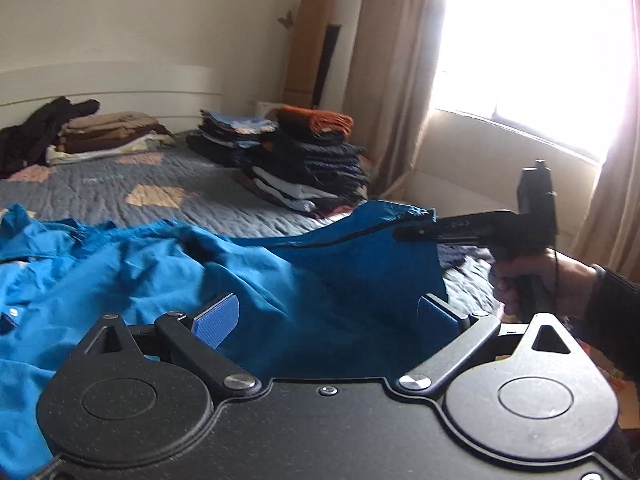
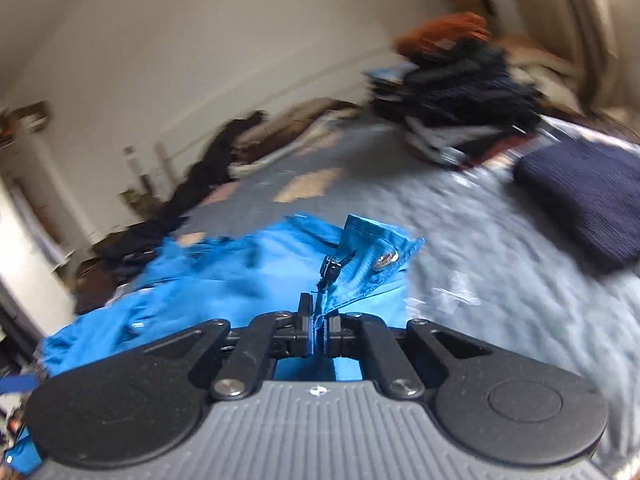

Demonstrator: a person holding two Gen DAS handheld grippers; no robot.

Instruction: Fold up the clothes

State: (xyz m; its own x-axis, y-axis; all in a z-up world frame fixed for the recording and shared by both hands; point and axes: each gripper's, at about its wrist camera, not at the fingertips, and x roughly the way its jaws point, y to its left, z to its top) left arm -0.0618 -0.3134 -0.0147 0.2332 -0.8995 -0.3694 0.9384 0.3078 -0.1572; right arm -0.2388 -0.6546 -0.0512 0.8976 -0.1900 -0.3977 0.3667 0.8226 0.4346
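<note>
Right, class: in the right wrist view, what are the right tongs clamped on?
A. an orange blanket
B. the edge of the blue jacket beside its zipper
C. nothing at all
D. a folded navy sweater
B: the right tongs are closed with the blue jacket fabric pinched between the pads, just below the zipper pull.
</note>
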